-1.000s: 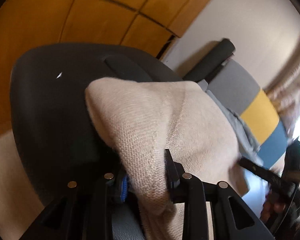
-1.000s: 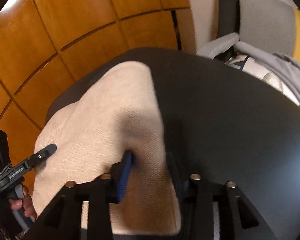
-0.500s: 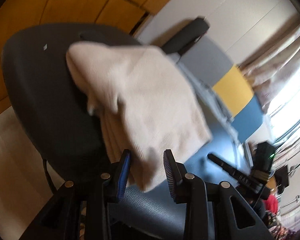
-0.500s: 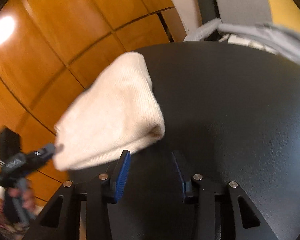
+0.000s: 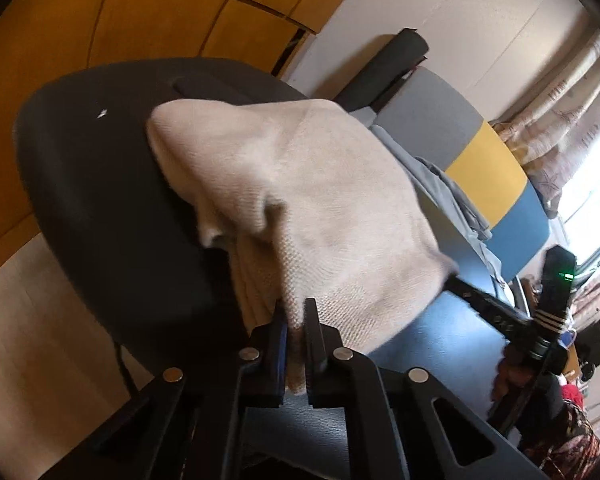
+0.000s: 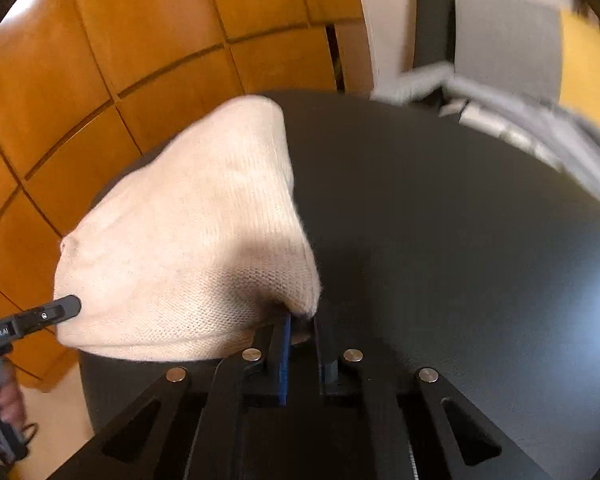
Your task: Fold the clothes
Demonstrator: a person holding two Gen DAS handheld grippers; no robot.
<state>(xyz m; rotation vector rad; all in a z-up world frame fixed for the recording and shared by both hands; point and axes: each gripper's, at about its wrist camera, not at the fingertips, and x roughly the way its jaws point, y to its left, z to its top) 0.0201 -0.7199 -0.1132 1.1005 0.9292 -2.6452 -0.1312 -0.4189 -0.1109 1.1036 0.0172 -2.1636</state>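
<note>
A folded cream knit garment lies on a round black table. My left gripper is shut on its near edge, with cloth pinched between the fingers. In the right wrist view the same garment sits at the table's left side, and my right gripper is shut on its near right corner. Each gripper shows in the other's view: the right one at the garment's right corner, the left one at its left edge.
Orange wood wall panels stand behind the table. A grey, yellow and blue sofa with a grey garment draped on it is at the far right. Pale floor lies below the table's left edge.
Both grippers were open half a second ago with the garment lying free. Both have since moved in and shut on its near edge and corner.
</note>
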